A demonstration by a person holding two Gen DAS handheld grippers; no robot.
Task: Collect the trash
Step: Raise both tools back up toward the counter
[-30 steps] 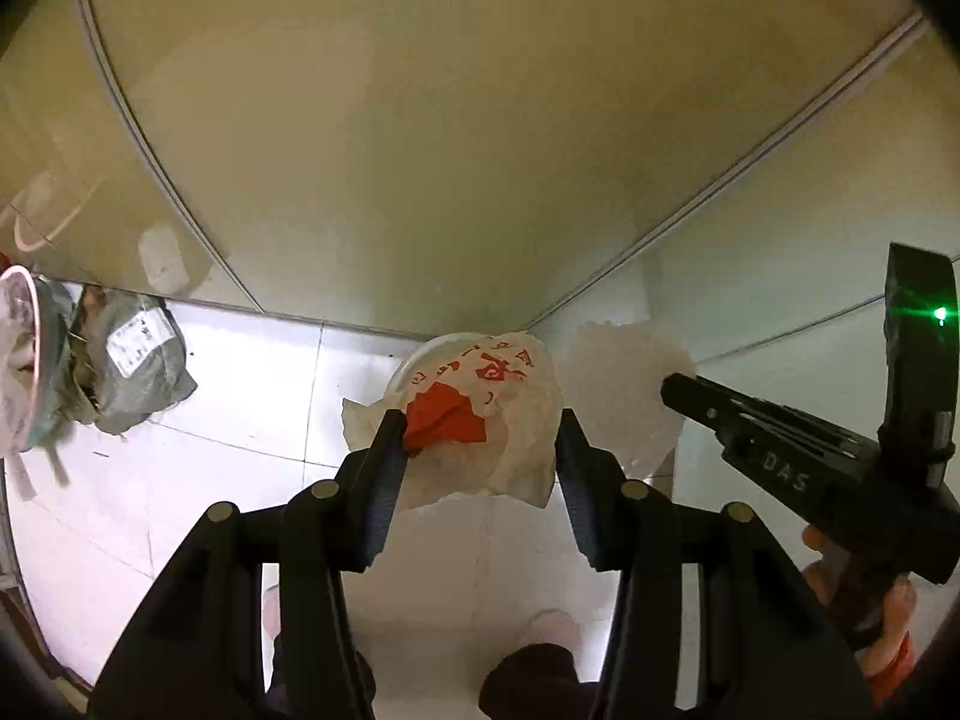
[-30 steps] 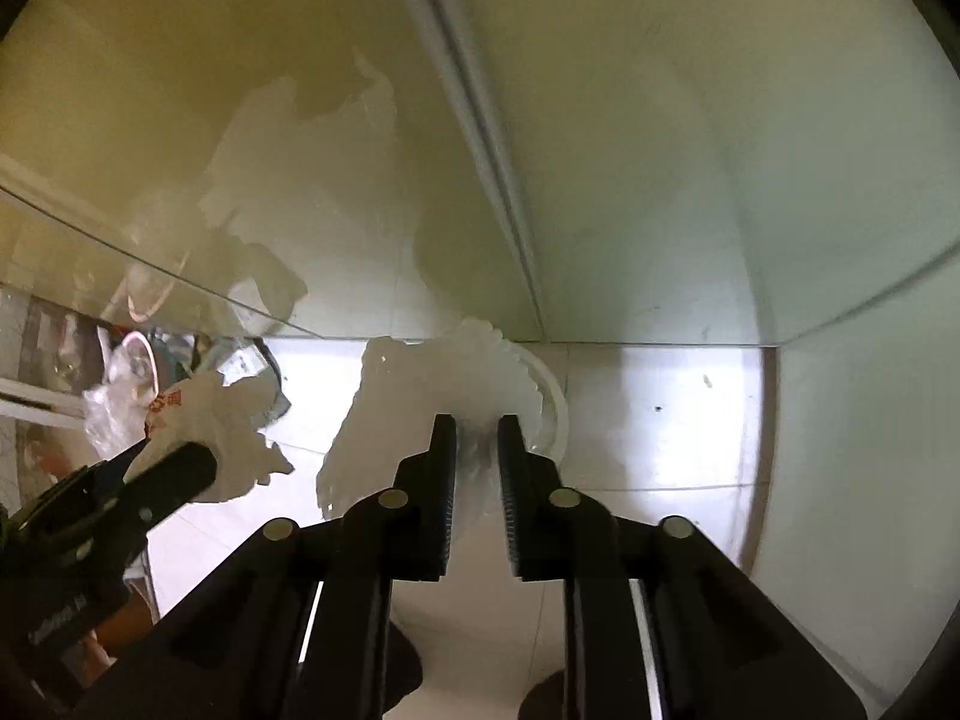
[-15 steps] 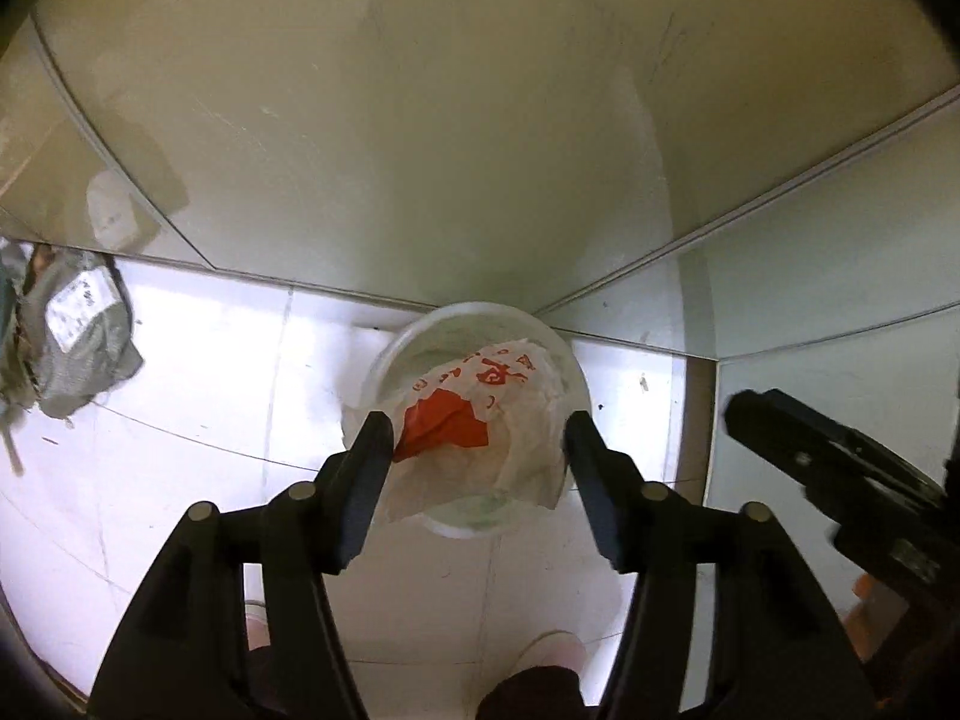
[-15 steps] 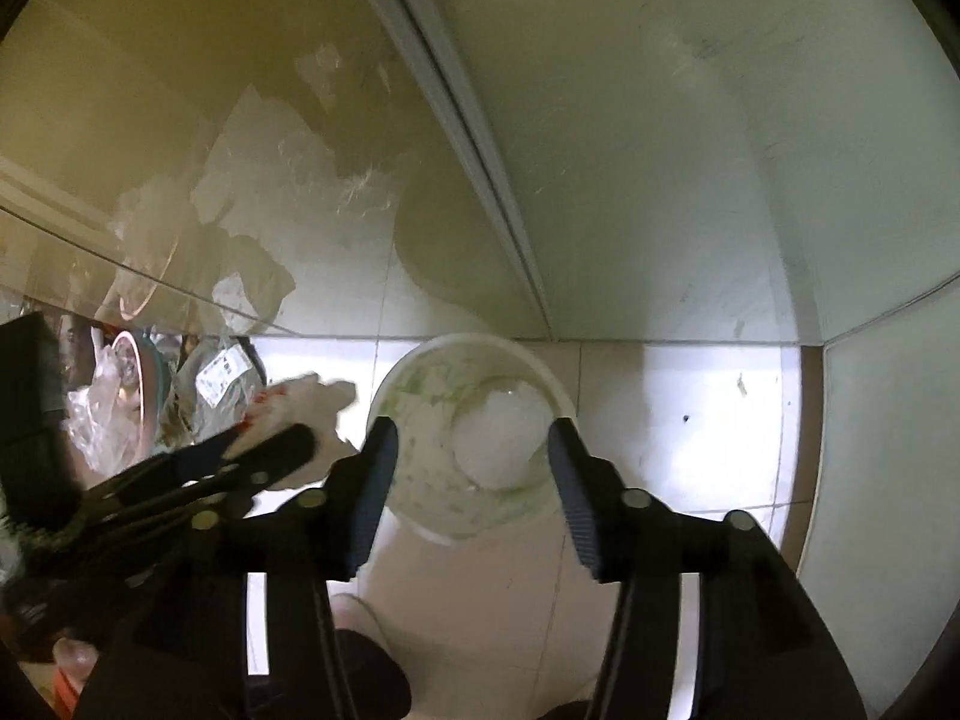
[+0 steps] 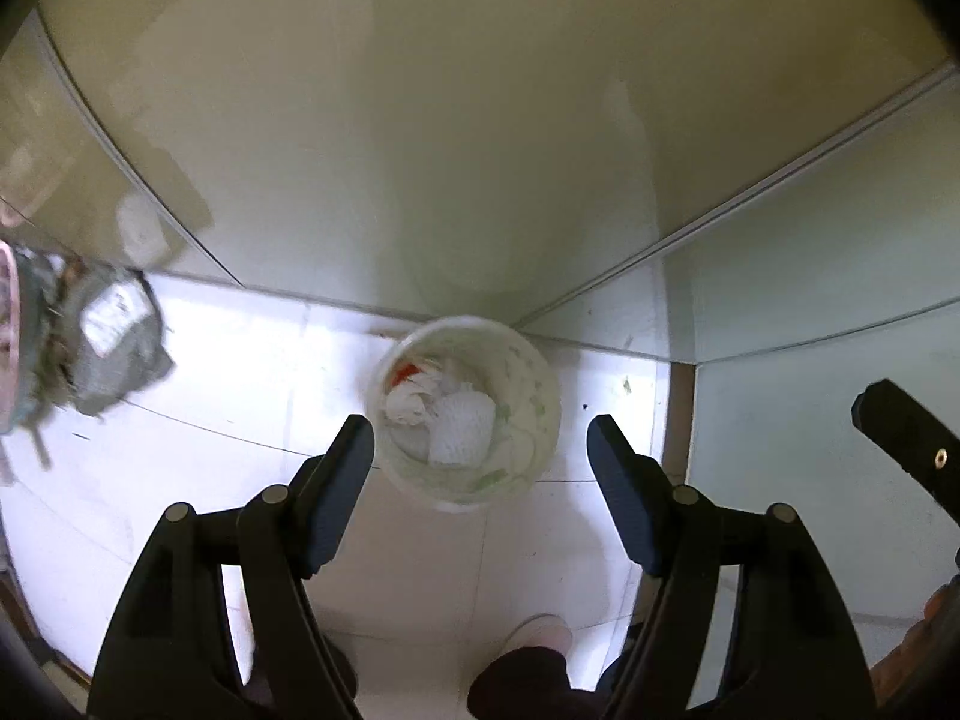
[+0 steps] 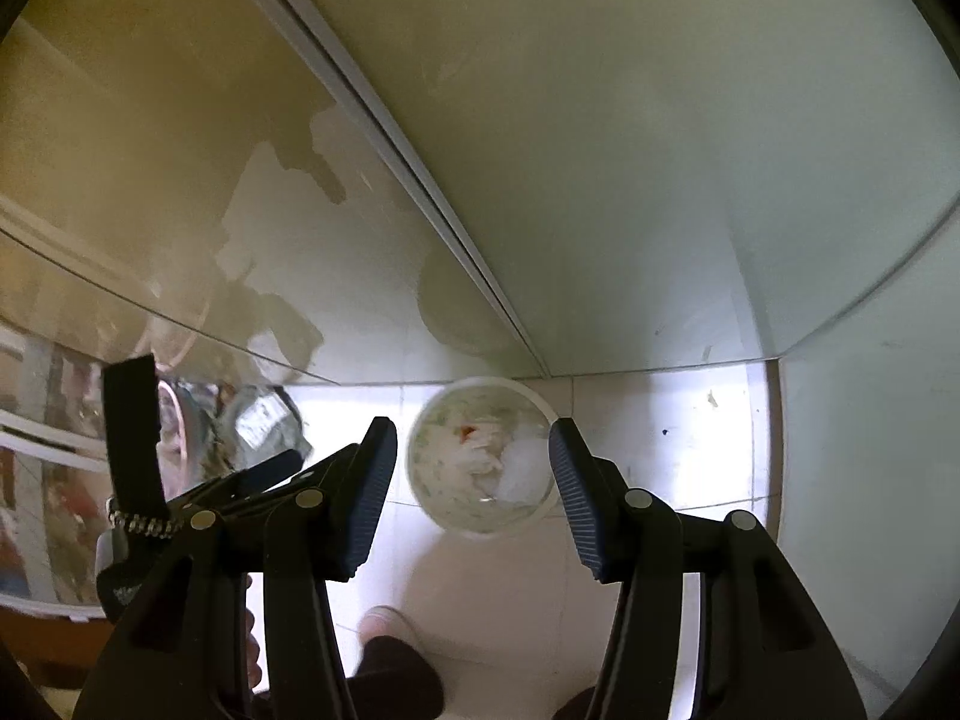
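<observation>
1 bucket (image 5: 543, 420) w/ 2 wads (image 5: 462, 435) | L gripper (image 5: 480, 450) fingers spread, empty | R gripper (image 6: 474, 450) same

No text can be read; the white label (image 5: 114, 315) on the grey bag (image 5: 102, 348) at nine o'clock is blurred.

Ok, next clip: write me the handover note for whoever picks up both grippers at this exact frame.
Left gripper: open, holding nothing, above the white bin.
Right gripper: open, holding nothing, also over the bin.
Done: the red-printed wrapper and the white paper wad lie inside the bin.
Left: a grey bag lies on the tiled floor by the wall; whether it is trash is unclear.
</observation>
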